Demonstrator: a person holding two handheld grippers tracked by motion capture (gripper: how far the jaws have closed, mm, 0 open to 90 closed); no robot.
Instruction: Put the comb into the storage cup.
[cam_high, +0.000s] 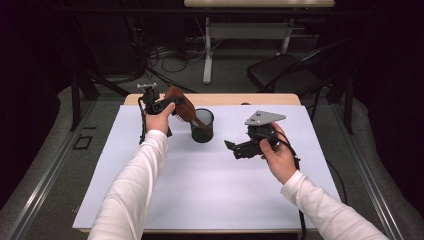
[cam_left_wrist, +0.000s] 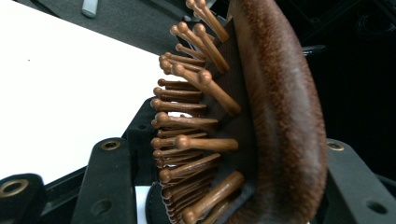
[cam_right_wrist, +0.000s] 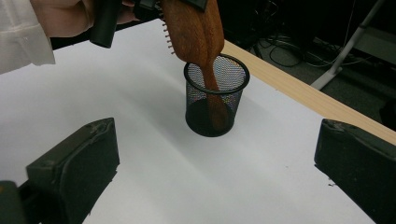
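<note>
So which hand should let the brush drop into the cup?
Left, probably. The left gripper already clamps the wooden hairbrush, handle inside the mesh cup. The right gripper hangs open, apart from both.

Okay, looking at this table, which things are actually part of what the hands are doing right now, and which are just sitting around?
Part of the job:
- wooden hairbrush, handle down inside the cup
- black mesh cup
- left claw, shut on the brush head
- right claw, open, empty, apart from the cup

Just around:
- white sheet
- black chair
- floor cables
</note>
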